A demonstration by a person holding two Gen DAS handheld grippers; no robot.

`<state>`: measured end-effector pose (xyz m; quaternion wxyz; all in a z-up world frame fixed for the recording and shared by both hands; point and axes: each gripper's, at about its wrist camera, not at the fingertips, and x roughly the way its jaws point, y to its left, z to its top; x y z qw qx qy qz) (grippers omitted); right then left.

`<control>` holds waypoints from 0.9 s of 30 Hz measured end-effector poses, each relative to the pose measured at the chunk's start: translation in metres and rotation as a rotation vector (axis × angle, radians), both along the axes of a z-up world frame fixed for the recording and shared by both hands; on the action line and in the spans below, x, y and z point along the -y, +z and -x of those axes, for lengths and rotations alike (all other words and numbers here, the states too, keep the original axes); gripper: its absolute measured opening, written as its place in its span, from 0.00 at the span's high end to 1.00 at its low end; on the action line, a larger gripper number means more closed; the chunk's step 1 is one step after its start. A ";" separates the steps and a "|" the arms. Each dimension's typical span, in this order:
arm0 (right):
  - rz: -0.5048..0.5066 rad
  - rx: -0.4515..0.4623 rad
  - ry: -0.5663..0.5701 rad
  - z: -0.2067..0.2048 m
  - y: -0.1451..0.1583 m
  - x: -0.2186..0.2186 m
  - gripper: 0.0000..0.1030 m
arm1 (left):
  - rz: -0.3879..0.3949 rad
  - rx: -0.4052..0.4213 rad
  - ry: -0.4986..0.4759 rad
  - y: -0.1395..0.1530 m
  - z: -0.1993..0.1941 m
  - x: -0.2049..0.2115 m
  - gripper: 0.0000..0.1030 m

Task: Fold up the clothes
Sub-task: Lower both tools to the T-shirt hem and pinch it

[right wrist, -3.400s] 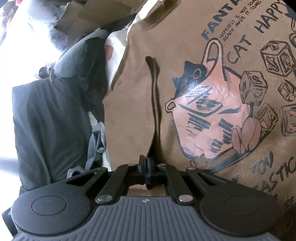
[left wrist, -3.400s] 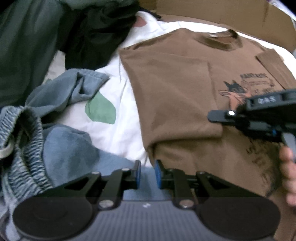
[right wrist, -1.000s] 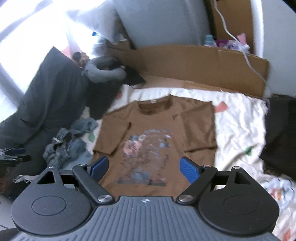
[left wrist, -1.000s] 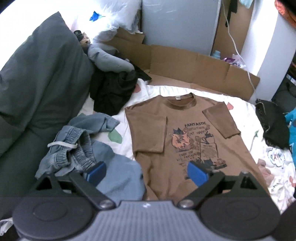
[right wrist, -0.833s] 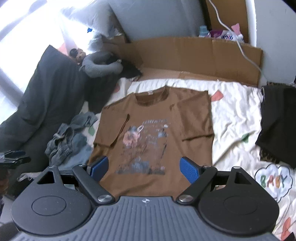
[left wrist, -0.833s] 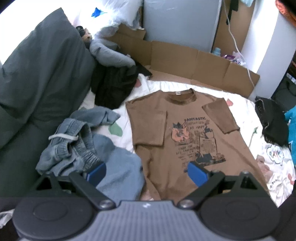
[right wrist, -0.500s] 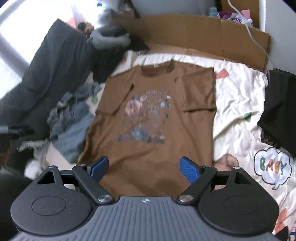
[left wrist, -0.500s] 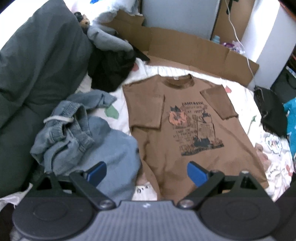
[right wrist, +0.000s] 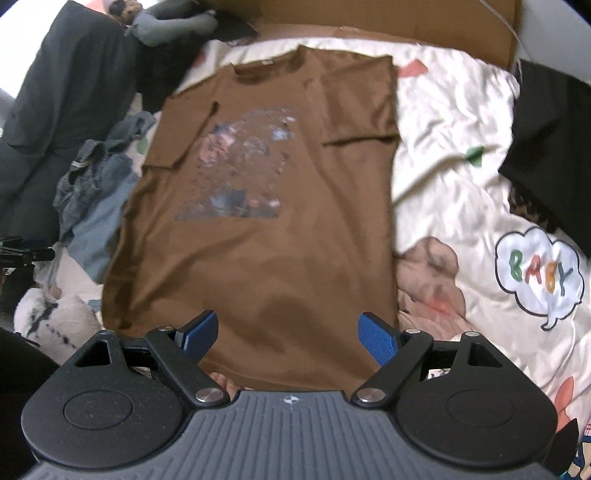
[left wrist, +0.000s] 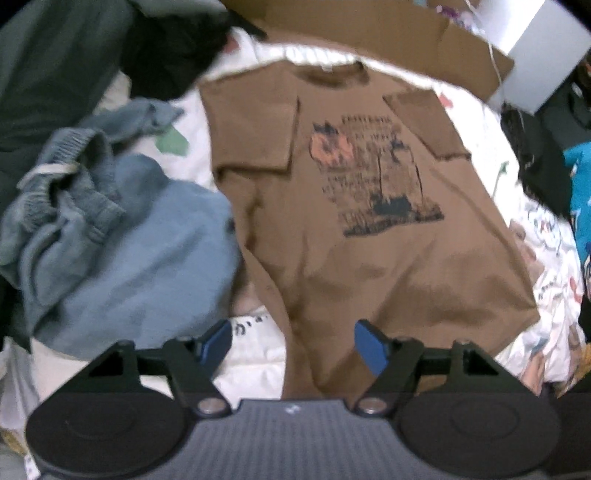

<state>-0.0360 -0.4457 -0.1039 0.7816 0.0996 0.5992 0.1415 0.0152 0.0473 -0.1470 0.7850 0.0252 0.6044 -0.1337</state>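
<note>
A brown T-shirt (left wrist: 354, 236) with a cat print lies face up on the bed, both short sleeves folded in over the chest, its hem toward me. In the right wrist view the same brown T-shirt (right wrist: 266, 229) fills the middle. My left gripper (left wrist: 295, 345) is open above the shirt's lower left hem corner, holding nothing. My right gripper (right wrist: 286, 334) is open over the hem near its right corner, also with nothing between its blue pads. The left gripper's tip (right wrist: 26, 253) shows at the far left of the right wrist view.
Crumpled blue denim clothes (left wrist: 110, 229) lie just left of the shirt. A dark pillow (left wrist: 48, 70) and black garments (left wrist: 173, 55) sit at the back left. Cardboard (left wrist: 369, 33) lines the far edge. A black garment (right wrist: 554, 122) lies at the right on the printed white sheet (right wrist: 461, 206).
Both grippers have dropped from a high overview toward the shirt's hem, so the shirt looks much larger. Both stay open. The shirt has not moved.
</note>
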 end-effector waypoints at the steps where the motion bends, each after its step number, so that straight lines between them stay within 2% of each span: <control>1: 0.001 -0.008 -0.002 0.000 -0.005 0.003 0.15 | 0.003 -0.019 -0.015 -0.009 -0.003 0.002 0.30; 7: -0.011 -0.061 -0.025 -0.003 -0.045 0.020 0.17 | 0.014 -0.124 -0.092 -0.059 -0.018 0.011 0.37; 13: -0.011 -0.103 -0.042 -0.005 -0.085 0.033 0.20 | 0.018 -0.213 -0.090 -0.098 -0.025 0.007 0.44; 16: 0.008 -0.120 -0.046 -0.005 -0.108 0.040 0.20 | 0.016 -0.267 -0.075 -0.116 -0.024 0.001 0.56; 18: 0.029 -0.140 -0.054 -0.004 -0.124 0.045 0.21 | -0.007 -0.314 -0.064 -0.129 -0.021 -0.006 0.80; 20: 0.053 -0.170 -0.067 -0.002 -0.140 0.052 0.22 | -0.040 -0.365 -0.052 -0.141 -0.016 -0.013 0.91; 25: 0.085 -0.223 -0.076 0.006 -0.166 0.062 0.23 | 0.000 -0.378 0.001 -0.143 -0.006 -0.036 0.92; 27: 0.089 -0.231 -0.072 0.007 -0.171 0.063 0.23 | 0.016 -0.383 0.023 -0.144 -0.002 -0.045 0.89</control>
